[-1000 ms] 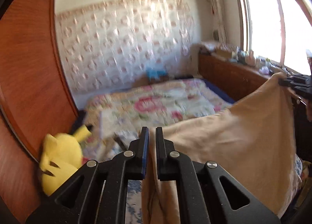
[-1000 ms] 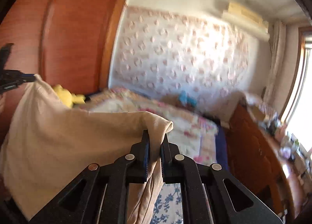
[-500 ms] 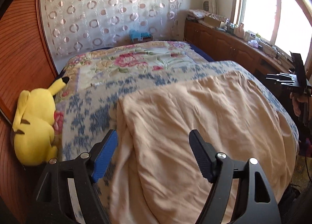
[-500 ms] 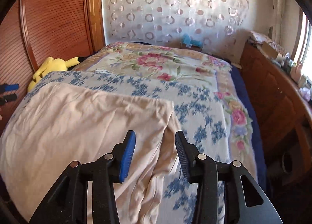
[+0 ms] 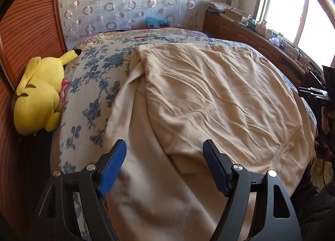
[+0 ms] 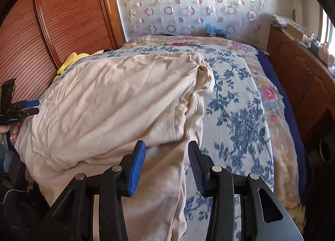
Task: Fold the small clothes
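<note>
**Now both jaws are off the cloth**

Now the beige garment lies spread on the bed, its near hem drooping over the edge toward me. A second ago I held it up by two corners, pinched tight; since then I have lowered it and let go. My left jaws stand wide apart, the right jaws about half open, and neither set grips anything, though cloth lies under both. A yellow plush toy sits clear at the bedside. I judge the lay-flat step done; picking an edge to fold comes next.
</note>
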`<state>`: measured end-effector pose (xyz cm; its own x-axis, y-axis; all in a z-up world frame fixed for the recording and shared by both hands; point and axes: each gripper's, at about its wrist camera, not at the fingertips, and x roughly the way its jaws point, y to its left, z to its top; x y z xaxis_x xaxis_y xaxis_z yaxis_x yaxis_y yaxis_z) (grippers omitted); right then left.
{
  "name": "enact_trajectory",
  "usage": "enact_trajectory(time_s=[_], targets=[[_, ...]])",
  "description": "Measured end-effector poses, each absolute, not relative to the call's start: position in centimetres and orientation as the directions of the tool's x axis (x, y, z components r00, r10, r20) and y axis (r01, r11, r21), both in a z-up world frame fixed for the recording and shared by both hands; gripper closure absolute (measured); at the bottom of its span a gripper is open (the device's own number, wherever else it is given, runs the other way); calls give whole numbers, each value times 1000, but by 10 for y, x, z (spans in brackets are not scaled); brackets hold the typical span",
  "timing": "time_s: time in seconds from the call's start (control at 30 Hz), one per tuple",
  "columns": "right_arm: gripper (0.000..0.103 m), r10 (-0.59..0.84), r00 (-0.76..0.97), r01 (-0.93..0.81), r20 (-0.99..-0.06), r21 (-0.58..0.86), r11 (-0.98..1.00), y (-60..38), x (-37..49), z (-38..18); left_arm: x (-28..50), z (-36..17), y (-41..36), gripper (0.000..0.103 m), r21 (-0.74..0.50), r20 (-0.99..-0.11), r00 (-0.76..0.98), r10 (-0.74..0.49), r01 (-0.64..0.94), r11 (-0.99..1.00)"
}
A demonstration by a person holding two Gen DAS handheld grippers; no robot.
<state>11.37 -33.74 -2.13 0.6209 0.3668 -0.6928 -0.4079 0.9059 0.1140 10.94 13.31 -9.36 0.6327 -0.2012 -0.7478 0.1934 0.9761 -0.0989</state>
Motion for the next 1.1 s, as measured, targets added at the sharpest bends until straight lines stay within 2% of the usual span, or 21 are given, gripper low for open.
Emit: enact_trajectory(time_s=[0.17, 0.4, 0.67, 0.83, 1.1], targets=[[59, 381, 623, -412, -683, 127, 902, -332, 117, -25, 97, -90, 134, 28, -130, -728, 649, -220, 184, 974], [59, 369, 625, -418, -688, 105, 902, -323, 120, -39, 110, -87, 126, 46, -131, -740, 636, -219, 183, 974], [59, 350, 618, -398, -704, 104, 912, -323, 126, -48, 116, -89, 114, 46, -125, -741, 633, -225, 199, 972], [59, 360, 624, -392, -694, 120, 912, -320, 136, -44, 121, -96, 111, 62, -120, -755, 617, -222, 203, 972], [59, 303, 625, -370, -719, 69, 927, -306, 154, -58, 125, -103, 111, 62, -115, -768, 604, -210, 192, 975]])
